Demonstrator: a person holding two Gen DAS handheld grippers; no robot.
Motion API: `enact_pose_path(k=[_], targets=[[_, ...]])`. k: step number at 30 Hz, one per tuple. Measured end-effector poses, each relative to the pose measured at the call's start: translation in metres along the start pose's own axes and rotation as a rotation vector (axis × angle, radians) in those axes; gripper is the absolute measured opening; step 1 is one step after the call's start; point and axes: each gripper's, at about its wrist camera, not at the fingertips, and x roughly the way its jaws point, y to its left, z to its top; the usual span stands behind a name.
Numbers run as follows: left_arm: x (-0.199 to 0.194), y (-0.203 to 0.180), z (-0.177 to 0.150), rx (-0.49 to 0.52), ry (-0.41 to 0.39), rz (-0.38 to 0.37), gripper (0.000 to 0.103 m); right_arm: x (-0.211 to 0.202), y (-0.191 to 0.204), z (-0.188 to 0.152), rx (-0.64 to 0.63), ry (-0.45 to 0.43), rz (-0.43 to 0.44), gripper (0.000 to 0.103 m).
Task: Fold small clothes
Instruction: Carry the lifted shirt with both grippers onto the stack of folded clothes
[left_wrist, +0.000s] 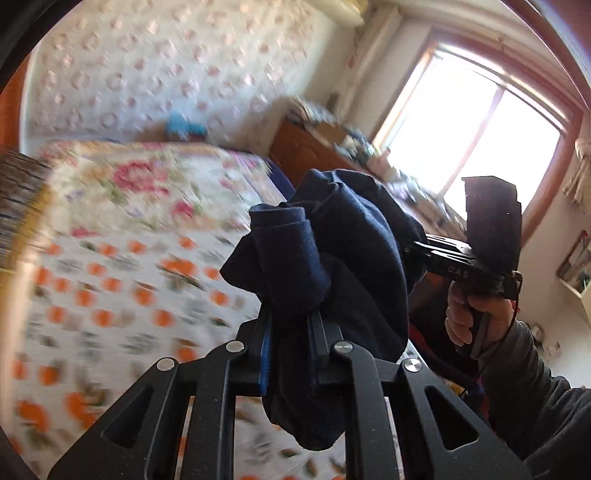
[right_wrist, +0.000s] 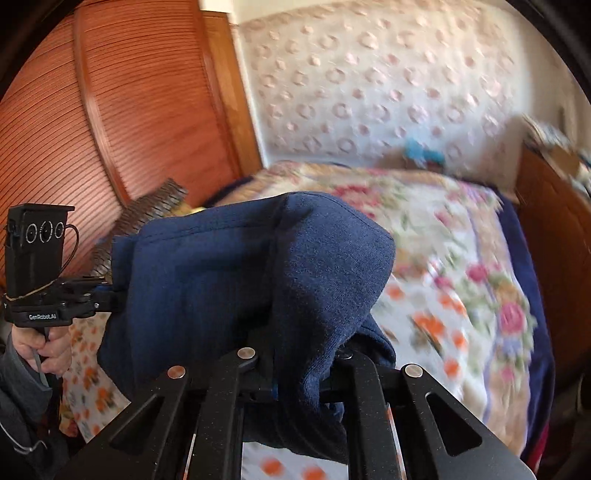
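A small navy blue garment (left_wrist: 332, 258) hangs bunched between both grippers, held in the air above the bed. My left gripper (left_wrist: 291, 314) is shut on one end of it; cloth drapes over the fingers. My right gripper (right_wrist: 295, 354) is shut on the other end, and the navy garment (right_wrist: 240, 266) covers its fingertips. In the left wrist view the right gripper's body (left_wrist: 476, 266) shows at right, held by a hand. In the right wrist view the left gripper's body (right_wrist: 40, 288) shows at far left.
The bed (left_wrist: 110, 277) below has a white sheet with orange prints and a floral blanket (right_wrist: 461, 258). A padded headboard wall (right_wrist: 369, 92) stands behind. A wooden cabinet (left_wrist: 314, 147) with clutter and a bright window (left_wrist: 480, 129) are at right; a wooden door (right_wrist: 129, 110) is at left.
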Motion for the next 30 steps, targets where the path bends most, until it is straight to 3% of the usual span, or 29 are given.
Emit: enact_pose_path(k=[7, 13, 16, 25, 28, 30], targets=[[-0.11, 0.078, 0.007, -0.072, -0.172, 0.177, 0.016, 0.071, 0.094, 0.087, -0.167, -0.054, 0.146, 0.011], [-0.17, 0.148, 0.008, -0.127, -0.257, 0.353, 0.016, 0.157, 0.173, 0.145, -0.258, -0.037, 0.257, 0.011], [-0.18, 0.178, 0.006, -0.16, -0.277, 0.392, 0.016, 0.202, 0.192, 0.168, -0.265, -0.019, 0.303, 0.011], [-0.162, 0.244, -0.021, -0.24, -0.264, 0.468, 0.016, 0.334, 0.209, 0.201, -0.293, 0.082, 0.286, 0.012], [-0.158, 0.255, -0.033, -0.261, -0.246, 0.487, 0.016, 0.362, 0.209, 0.202, -0.275, 0.126, 0.258, 0.024], [-0.159, 0.262, -0.042, -0.278, -0.253, 0.5, 0.016, 0.369, 0.206, 0.208, -0.257, 0.098, 0.201, 0.041]])
